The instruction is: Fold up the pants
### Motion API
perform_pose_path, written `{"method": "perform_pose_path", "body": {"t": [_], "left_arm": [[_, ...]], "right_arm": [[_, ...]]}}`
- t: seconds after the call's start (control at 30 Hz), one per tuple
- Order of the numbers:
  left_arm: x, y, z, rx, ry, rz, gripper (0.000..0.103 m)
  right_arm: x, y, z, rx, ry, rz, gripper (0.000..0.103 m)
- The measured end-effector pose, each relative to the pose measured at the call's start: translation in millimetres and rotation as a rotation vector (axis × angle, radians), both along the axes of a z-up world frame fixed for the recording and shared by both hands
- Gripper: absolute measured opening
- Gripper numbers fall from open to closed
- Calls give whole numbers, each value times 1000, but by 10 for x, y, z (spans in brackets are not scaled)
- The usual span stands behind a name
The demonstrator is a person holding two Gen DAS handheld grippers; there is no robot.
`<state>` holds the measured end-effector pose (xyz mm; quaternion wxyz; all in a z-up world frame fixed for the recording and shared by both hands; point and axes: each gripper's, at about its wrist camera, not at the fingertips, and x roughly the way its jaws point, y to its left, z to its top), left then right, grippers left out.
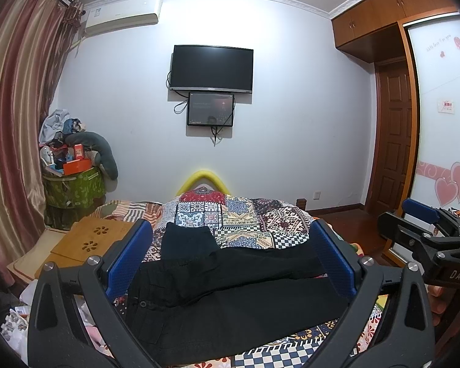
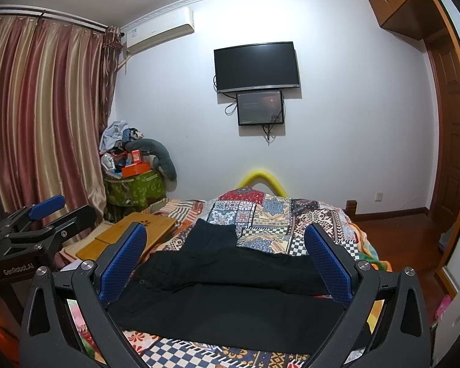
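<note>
Black pants [image 1: 230,294] lie across the patchwork bedspread [image 1: 245,214], waist with a button at the left, one leg bent up toward the far side. They also show in the right wrist view [image 2: 230,291]. My left gripper [image 1: 231,245] is open and empty, held above the near part of the pants. My right gripper [image 2: 225,245] is open and empty, also above the pants, to the right of the left one. The right gripper shows at the right edge of the left wrist view [image 1: 426,230]. The left gripper shows at the left edge of the right wrist view [image 2: 43,217].
A bamboo lap desk [image 1: 92,239] rests on the bed's left side. A green basket [image 1: 73,190] piled with clutter stands by the striped curtain [image 1: 12,122]. A TV [image 1: 211,69] hangs on the far wall. A wooden door [image 1: 392,135] and wardrobe are at the right.
</note>
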<state>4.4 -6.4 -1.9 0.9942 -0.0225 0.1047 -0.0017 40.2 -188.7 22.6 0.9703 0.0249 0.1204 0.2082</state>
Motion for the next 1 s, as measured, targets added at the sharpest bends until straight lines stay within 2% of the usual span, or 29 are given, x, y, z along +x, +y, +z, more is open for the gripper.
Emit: {"method": "perform_pose_path", "body": {"t": [0.73, 1.0], "left_arm": [[4, 3, -31, -2, 4, -4, 103], [223, 77, -103, -9, 41, -11, 103]], "right_arm": [[16, -5, -29, -3, 8, 1, 102], [150, 38, -94, -11, 37, 0, 102]]}}
